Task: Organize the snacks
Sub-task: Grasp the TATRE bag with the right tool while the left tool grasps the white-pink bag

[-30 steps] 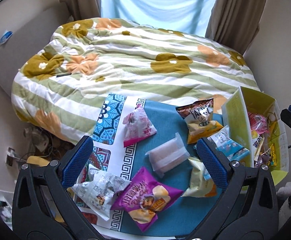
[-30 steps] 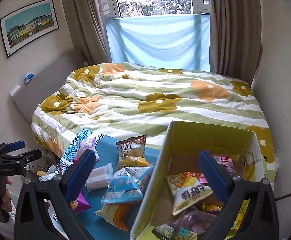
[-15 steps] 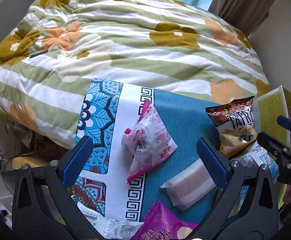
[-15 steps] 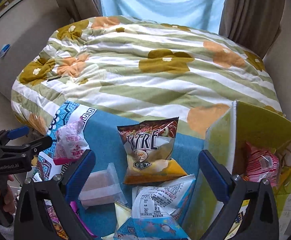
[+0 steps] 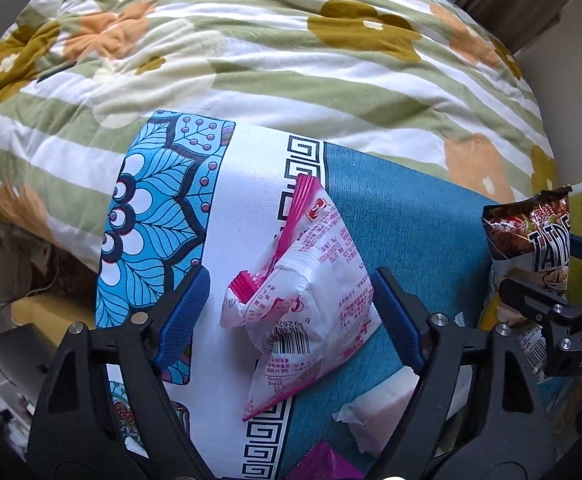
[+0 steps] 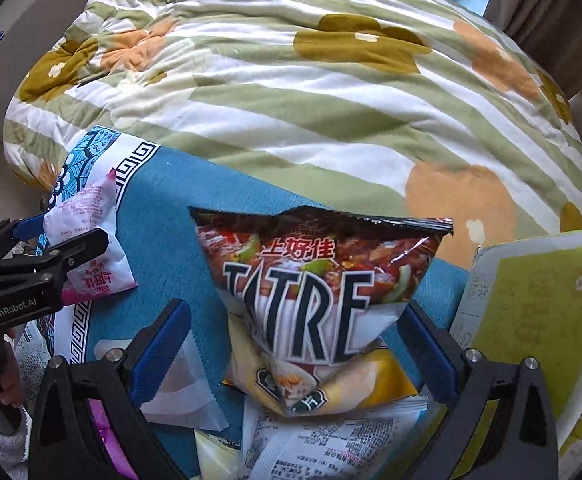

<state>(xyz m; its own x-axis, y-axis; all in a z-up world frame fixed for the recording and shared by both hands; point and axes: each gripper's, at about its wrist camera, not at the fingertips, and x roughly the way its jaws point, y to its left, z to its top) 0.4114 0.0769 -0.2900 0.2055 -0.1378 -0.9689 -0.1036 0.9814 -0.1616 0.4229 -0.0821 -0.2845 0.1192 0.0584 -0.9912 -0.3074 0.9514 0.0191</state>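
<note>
The left gripper [image 5: 287, 312] was spread wide, its blue pads either side of the pink-and-white snack packet [image 5: 307, 304] without clamping it (the packet lay barcode-up across the white border and blue field of the patterned mat [image 5: 403, 216]). The right gripper [image 6: 295, 352] was likewise released, its jaws flanking the brown TATRE chip bag [image 6: 315, 292], which rested on the mat, its lower end overlapping a white printed packet [image 6: 331, 444] at about 6 o'clock. A translucent white pouch [image 6: 183, 384] sat at 8 o'clock from the chip bag. The yellow-green cardboard box [image 6: 539, 312] stood at 3 o'clock, its contents hard to make out here. The floral striped duvet [image 6: 291, 80] filled 12 o'clock.
</note>
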